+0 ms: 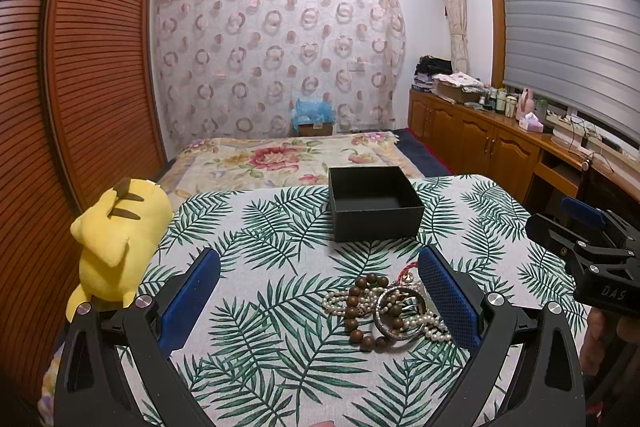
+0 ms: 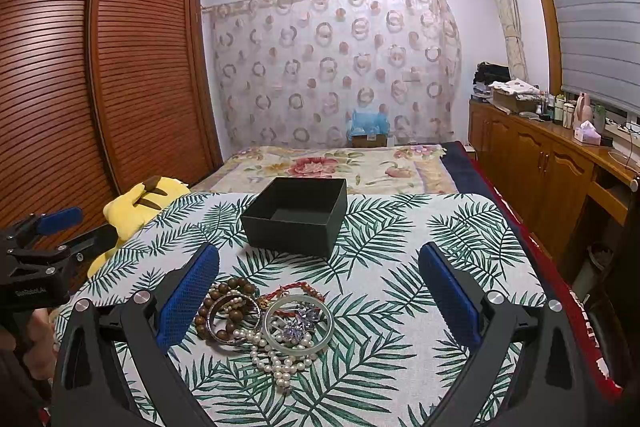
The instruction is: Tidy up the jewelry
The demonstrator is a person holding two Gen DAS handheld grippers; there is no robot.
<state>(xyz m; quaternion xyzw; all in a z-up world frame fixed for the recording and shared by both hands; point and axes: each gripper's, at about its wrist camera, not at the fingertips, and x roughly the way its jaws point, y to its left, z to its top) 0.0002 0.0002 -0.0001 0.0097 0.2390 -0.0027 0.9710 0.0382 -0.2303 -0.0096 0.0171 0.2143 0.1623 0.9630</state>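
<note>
Evidently at the outset: jewelry pile [image 2: 264, 323] lies tangled on the leaf-print cloth [image 2: 400, 267], just before the empty black box [image 2: 296, 215]. Left gripper [image 1: 320, 295] and right gripper [image 2: 320, 295] hover, jaws spread, holding nothing. Next move: isolate and pinch one piece.

Bare leaf-print cloth [image 2: 420, 247] lay open right of the jewelry pile [image 2: 264, 319]. The black box [image 2: 296, 219] blocked the far side; the yellow plush [image 1: 116, 239] crowded the left edge.
</note>
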